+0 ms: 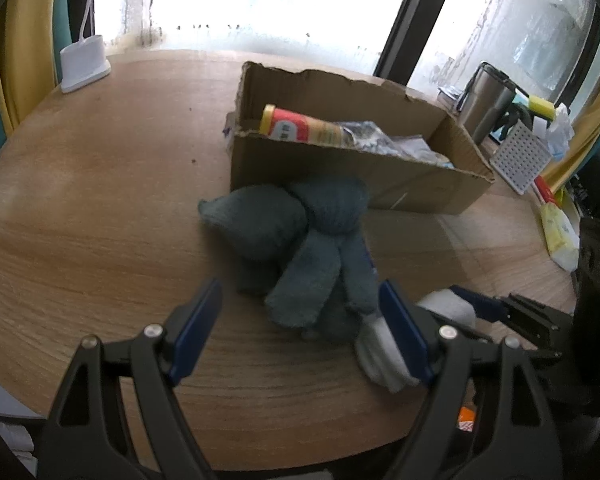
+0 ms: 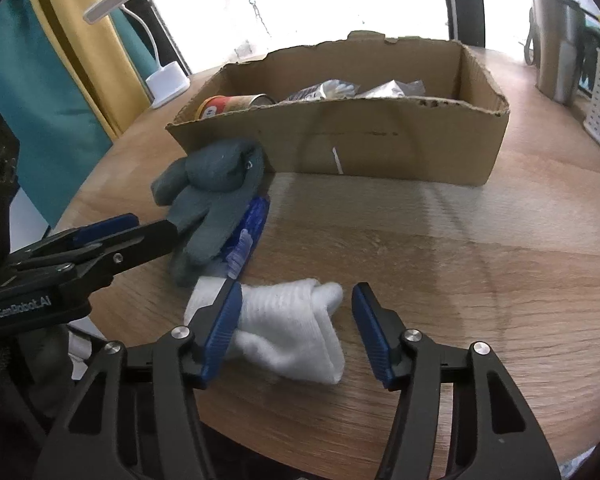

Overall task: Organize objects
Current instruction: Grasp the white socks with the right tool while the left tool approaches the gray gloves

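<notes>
White folded sock (image 2: pixel 288 332) lies low in the frame's centre on the round wooden table (image 2: pixel 460 280), between the right gripper's (image 2: pixel 296 334) parted blue fingers. Grey-green socks (image 1: pixel 300 232) lie above the left gripper's (image 1: pixel 300 320) spread fingers, touching the torn cardboard box (image 1: pixel 340 168).

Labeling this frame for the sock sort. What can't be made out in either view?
- Cardboard box contents: near wall hides all but the can and crinkled packets, both views.
- Blue item: mostly under the grey socks, right wrist view; identity unclear.
- White sock: partly behind the left gripper finger, left wrist view.
- Can label: too small and blurred.
</notes>
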`<state>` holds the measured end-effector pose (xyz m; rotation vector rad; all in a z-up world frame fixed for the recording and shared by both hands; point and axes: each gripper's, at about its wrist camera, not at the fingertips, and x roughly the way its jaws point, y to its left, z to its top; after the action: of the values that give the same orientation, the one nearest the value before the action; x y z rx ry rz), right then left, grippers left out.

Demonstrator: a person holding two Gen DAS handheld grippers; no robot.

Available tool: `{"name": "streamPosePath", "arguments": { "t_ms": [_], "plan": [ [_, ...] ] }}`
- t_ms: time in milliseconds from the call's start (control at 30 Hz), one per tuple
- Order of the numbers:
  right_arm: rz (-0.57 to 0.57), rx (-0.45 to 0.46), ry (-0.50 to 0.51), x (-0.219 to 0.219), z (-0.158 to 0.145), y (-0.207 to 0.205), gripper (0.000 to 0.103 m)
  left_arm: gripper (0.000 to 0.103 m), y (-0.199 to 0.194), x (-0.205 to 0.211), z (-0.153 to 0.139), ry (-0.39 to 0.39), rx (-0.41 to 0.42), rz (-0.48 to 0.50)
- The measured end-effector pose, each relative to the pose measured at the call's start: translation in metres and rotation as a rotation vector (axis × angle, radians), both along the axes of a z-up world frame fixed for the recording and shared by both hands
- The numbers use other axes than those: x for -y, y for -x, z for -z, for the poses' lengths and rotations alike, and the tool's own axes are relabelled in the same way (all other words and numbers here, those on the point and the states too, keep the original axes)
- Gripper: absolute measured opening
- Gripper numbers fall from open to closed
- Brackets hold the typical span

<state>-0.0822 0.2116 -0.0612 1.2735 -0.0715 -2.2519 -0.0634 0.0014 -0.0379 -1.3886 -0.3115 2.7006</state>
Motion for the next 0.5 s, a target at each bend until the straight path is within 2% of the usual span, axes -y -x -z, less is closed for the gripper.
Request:
{"name": "streamPosePath", "arguments": {
  "t_ms": [133, 167, 367, 500],
  "plan": [
    [-0.017, 0.009, 0.029, -0.002, 0.000, 0.000, 0.057, 0.082, 0.003, 0.000, 0.000, 0.006, 0.002, -0.005],
    [-0.025, 0.016, 0.050, -0.003, 0.000, -0.001, 0.048, 0.082, 0.004, 0.000, 0.000, 0.008, 0.003, -0.006],
    [-0.037, -0.007, 0.039, -0.002, -0.009, -0.002, 0.029, 0.082, 0.011, 0.000, -0.002, 0.007, 0.001, -0.010],
    [-0.007, -0.018, 0.029, -0.013, -0.014, 0.004, 0.026, 0.082, 0.016, 0.000, -0.004, 0.013, -0.001, -0.016]
  ]
}}
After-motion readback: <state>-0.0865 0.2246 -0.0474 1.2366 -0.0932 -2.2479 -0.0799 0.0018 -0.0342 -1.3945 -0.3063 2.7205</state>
